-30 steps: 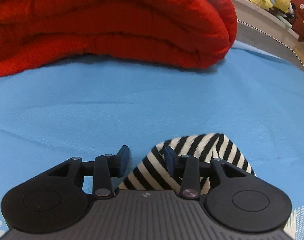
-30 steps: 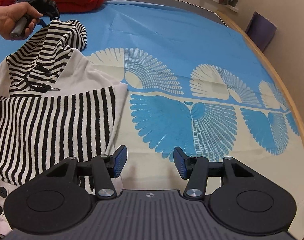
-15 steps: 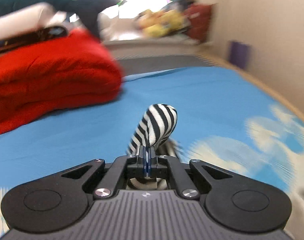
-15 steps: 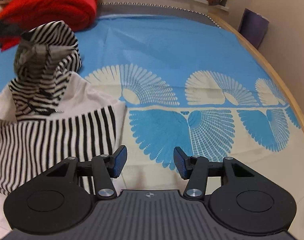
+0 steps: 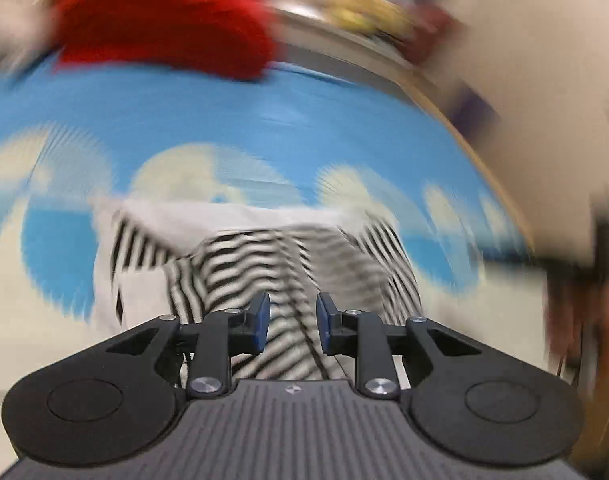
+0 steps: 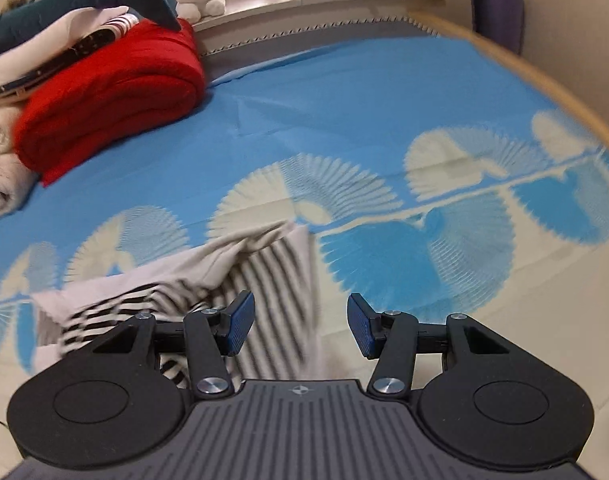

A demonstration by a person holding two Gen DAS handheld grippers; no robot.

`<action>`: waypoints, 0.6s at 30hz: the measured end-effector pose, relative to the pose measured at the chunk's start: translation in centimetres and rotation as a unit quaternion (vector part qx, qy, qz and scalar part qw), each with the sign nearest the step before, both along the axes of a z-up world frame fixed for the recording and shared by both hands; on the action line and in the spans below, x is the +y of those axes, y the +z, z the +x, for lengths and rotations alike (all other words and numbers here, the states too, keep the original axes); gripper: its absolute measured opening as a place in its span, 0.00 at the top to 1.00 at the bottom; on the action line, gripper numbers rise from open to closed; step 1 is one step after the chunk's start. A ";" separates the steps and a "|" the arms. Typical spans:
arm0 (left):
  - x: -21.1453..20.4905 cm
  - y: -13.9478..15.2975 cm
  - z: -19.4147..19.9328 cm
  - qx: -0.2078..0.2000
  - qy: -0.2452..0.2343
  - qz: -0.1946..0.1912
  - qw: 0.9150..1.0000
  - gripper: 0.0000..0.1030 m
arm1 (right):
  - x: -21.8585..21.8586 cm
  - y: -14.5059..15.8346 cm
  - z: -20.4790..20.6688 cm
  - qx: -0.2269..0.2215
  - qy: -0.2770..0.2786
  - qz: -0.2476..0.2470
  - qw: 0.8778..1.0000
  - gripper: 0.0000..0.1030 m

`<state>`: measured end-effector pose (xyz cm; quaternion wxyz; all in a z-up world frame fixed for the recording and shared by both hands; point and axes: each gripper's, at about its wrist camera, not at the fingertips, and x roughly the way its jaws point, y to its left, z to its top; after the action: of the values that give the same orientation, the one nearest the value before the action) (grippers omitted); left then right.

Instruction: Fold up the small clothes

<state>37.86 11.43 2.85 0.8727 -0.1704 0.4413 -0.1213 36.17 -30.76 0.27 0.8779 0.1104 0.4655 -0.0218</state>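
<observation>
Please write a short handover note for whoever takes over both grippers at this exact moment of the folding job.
Left gripper: open, holding nothing, above the striped garment; its view is motion-blurred.
Right gripper: open, empty, at the garment's right edge.
Garment: black-and-white striped top with white parts, lying bunched on the blue and cream patterned sheet. A striped part lies over the middle, which looks like a first fold.
Beyond it: folded red blanket, not part of the job.
Left to do: fabric is rumpled, edges not squared. Probably smooth it, then finish the remaining folds.
</observation>
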 end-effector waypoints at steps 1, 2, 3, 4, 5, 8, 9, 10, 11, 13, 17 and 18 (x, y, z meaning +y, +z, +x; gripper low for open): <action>0.7 -1.3 1.0 0.025 0.042 -0.009 0.999 0.74 | 0.4 -0.5 0.1 0.009 0.004 0.015 1.000 0.49; 0.9 -3.0 1.7 0.058 0.072 -0.017 0.996 0.74 | 0.7 -1.0 0.2 0.021 0.006 0.032 0.999 0.49; 1.5 -4.3 2.1 0.085 0.081 -0.023 0.993 0.74 | 1.0 -1.7 0.3 0.035 0.004 0.055 0.998 0.49; 1.5 -5.8 2.6 0.114 0.085 -0.027 0.989 0.74 | 1.2 -2.5 0.4 0.052 0.000 0.086 0.995 0.49; 1.4 -7.0 2.9 0.139 0.092 -0.031 0.986 0.74 | 1.5 -3.3 0.5 0.068 -0.002 0.111 0.991 0.49; 2.0 -9.8 3.1 0.183 0.114 -0.041 0.976 0.69 | 2.7 -5.3 0.9 0.107 0.005 0.145 0.984 0.49; 2.1 -10.6 3.4 0.197 0.120 -0.045 0.972 0.68 | 3.3 -5.9 1.1 0.115 0.007 0.153 0.982 0.49; 2.0 -11.0 3.0 0.211 0.126 -0.050 0.968 0.68 | 3.7 -6.3 1.2 0.120 0.007 0.157 0.980 0.49; 2.1 -11.6 2.9 0.227 0.132 -0.062 0.963 0.68 | 4.0 -6.6 1.4 0.125 0.005 0.161 0.979 0.49; 2.3 -12.7 2.7 0.248 0.134 -0.081 0.956 0.68 | 5.0 -7.3 1.8 0.132 0.005 0.168 0.977 0.48; 1.9 -13.2 2.7 0.261 0.123 -0.078 0.954 0.68 | 6.7 -8.7 2.5 0.149 0.015 0.166 0.975 0.48; 1.8 -13.5 2.9 0.264 0.122 -0.084 0.953 0.68 | 6.9 -9.0 2.6 0.153 0.021 0.165 0.974 0.48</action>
<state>40.78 13.26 -10.63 0.7156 -0.3212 0.6202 -0.0009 38.72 -23.85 -8.75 0.7660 0.2398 0.5937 0.0569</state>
